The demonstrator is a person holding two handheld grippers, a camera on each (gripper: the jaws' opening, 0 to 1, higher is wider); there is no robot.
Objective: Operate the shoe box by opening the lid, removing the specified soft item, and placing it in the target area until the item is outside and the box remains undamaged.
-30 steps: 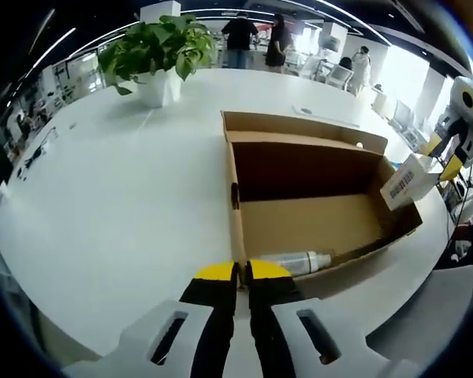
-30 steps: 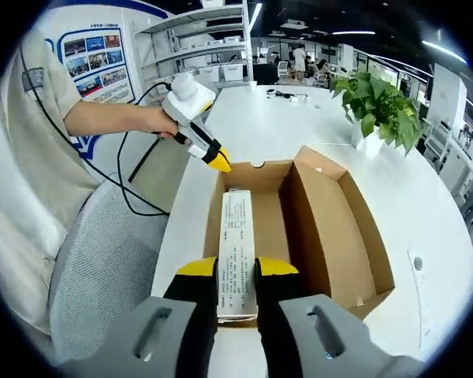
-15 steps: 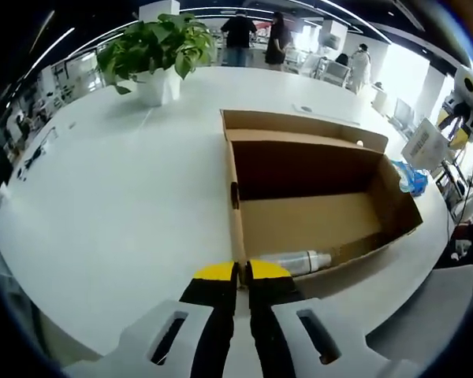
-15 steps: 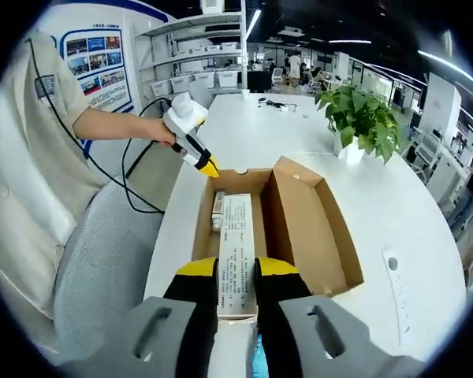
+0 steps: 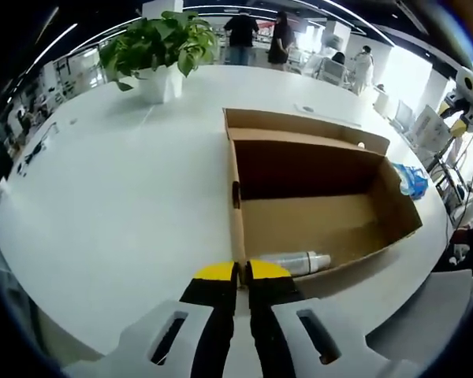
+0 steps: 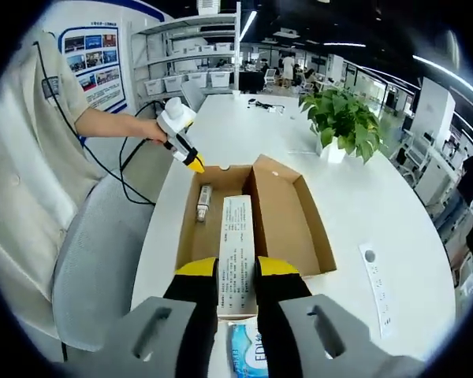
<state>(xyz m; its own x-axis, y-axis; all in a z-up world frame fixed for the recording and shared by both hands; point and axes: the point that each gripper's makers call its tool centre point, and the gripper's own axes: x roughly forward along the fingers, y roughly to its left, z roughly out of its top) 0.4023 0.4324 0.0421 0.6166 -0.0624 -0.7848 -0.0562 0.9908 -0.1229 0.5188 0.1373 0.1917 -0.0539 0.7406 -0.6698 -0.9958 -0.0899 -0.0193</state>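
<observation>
An open brown cardboard shoe box (image 5: 315,224) (image 6: 288,228) lies on the white table. My left gripper (image 5: 236,272) is shut on the top edge of its near end wall; in the right gripper view that gripper (image 6: 195,164) is held by a hand at the box's far end. A small clear bottle (image 5: 296,261) (image 6: 202,202) lies inside by that wall. My right gripper (image 6: 236,269) is shut on a long white printed carton (image 6: 236,248), held high above the box's other end. A blue and white soft pack (image 6: 248,353) (image 5: 412,179) lies on the table just outside the box.
A potted green plant (image 5: 159,47) (image 6: 343,118) stands further along the table. A white strip (image 6: 376,287) lies on the table right of the box. A grey chair (image 6: 102,268) and a person's body (image 6: 20,181) are at the table's left edge. People stand in the background.
My right gripper has risen and drawn back with the white carton, up out of the box. The blue pack has come into sight below it. The left gripper has kept still.
</observation>
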